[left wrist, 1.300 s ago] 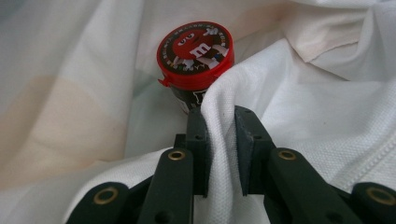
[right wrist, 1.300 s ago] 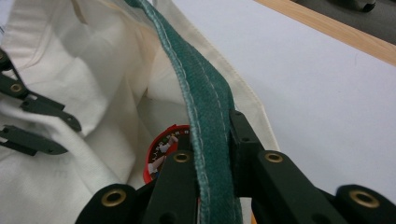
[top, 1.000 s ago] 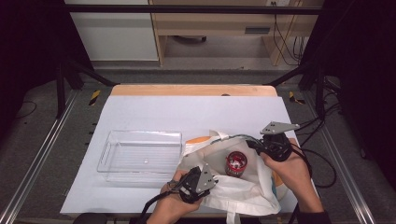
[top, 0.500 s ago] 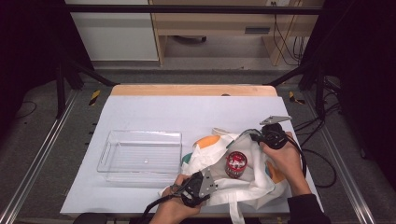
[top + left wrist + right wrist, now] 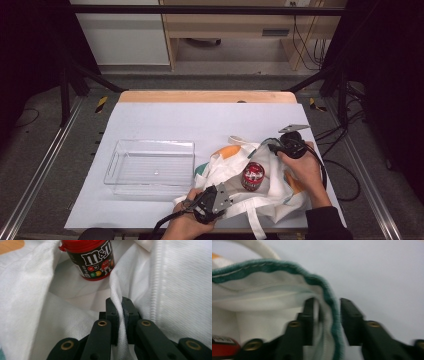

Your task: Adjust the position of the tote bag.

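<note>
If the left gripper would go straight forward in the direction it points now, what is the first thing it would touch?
The left gripper is shut on a fold of the white tote bag, so more of that cloth comes first. Beyond it, slightly left of the line, stands the red-lidded candy jar; depth is hard to judge.

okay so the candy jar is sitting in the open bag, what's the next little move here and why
Probably draw the right tool back off the bag. Its jaws have just been opening, and the teal-edged rim lies loose between them. The left tool pinches the near fabric, so the mouth is held and the candy jar stands exposed for picking.
</note>
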Demonstrator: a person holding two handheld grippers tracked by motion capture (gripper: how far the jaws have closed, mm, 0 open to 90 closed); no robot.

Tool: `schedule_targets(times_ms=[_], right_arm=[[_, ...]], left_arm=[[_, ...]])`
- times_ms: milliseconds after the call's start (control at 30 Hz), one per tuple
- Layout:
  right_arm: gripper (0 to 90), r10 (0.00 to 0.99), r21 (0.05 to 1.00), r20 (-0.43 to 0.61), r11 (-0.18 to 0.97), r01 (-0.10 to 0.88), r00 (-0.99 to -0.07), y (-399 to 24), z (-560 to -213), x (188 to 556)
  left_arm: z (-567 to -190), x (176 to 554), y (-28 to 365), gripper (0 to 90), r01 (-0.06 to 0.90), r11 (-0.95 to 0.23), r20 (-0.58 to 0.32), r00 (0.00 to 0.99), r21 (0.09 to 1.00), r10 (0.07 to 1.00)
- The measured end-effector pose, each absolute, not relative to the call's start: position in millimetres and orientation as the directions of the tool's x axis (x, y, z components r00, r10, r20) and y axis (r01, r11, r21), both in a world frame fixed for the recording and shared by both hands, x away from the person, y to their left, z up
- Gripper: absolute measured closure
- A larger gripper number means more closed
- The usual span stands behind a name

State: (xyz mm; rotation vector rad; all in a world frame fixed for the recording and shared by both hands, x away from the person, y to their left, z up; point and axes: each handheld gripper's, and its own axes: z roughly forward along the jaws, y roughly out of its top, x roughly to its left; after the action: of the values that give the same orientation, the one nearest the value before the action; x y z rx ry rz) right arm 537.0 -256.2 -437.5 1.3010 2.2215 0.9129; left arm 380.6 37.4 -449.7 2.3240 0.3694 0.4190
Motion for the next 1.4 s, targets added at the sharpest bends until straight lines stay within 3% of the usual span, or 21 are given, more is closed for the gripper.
schedule_targets(times_ms=[100,267,333,367,400,433,500,733,1167,1267,1300,1333,1400], right_arm=[[54.3,0.869,0.760,0.010,0.315,0.569,-0.495,-261.5,-418.4,516.1],[48.5,0.876,0.711,0.001,0.339,0.616,-0.483,-258.1,-426.0,516.9],[58.3,0.875,0.681,-0.022,0.368,0.633,-0.484,-254.4,-432.7,520.3],[71.3,0.869,0.656,-0.044,0.398,0.641,-0.493,-250.4,-437.4,521.9],[71.3,0.869,0.656,-0.044,0.398,0.641,-0.493,-250.4,-437.4,521.9],[82.2,0.862,0.648,-0.066,0.420,0.636,-0.503,-249.3,-438.3,522.5],[85.5,0.864,0.647,-0.073,0.421,0.636,-0.498,-249.6,-437.5,522.5],[87.0,0.891,0.706,-0.113,0.383,0.596,-0.439,-264.7,-423.6,521.9],[86.6,0.889,0.667,-0.105,0.395,0.631,-0.445,-265.3,-449.7,534.5],[79.7,0.894,0.680,-0.112,0.387,0.623,-0.433,-265.1,-449.6,530.7],[66.9,0.897,0.692,-0.131,0.387,0.610,-0.421,-264.4,-444.8,526.5],[59.8,0.903,0.705,-0.141,0.380,0.599,-0.407,-264.2,-440.1,523.2],[56.2,0.909,0.720,-0.142,0.367,0.590,-0.392,-264.1,-434.7,518.6]], left_arm=[[-450.3,379.5,37.9,85.5,0.137,-0.683,0.195,0.902,0.717,0.386],[-450.6,379.2,38.1,85.4,0.140,-0.679,0.193,0.900,0.721,0.390],[-450.5,378.8,38.1,85.5,0.139,-0.684,0.195,0.901,0.716,0.387],[-450.5,378.5,38.0,85.5,0.136,-0.688,0.199,0.902,0.713,0.384],[-450.8,378.3,37.9,85.5,0.134,-0.688,0.200,0.902,0.713,0.383],[-450.2,378.6,38.5,85.6,0.135,-0.691,0.197,0.904,0.711,0.380],[-450.1,378.6,38.9,85.6,0.135,-0.692,0.196,0.905,0.709,0.378],[-452.0,372.3,39.5,86.0,0.116,-0.708,0.219,0.905,0.697,0.364],[-455.5,370.7,38.3,86.0,0.111,-0.724,0.236,0.903,0.681,0.360],[-453.8,370.6,38.9,85.4,0.115,-0.709,0.227,0.901,0.696,0.370],[-450.0,371.5,40.2,83.2,0.125,-0.694,0.216,0.898,0.709,0.384],[-447.4,372.1,41.0,81.1,0.136,-0.685,0.203,0.898,0.715,0.390],[-444.1,372.4,42.0,79.8,0.137,-0.679,0.196,0.900,0.721,0.390]])
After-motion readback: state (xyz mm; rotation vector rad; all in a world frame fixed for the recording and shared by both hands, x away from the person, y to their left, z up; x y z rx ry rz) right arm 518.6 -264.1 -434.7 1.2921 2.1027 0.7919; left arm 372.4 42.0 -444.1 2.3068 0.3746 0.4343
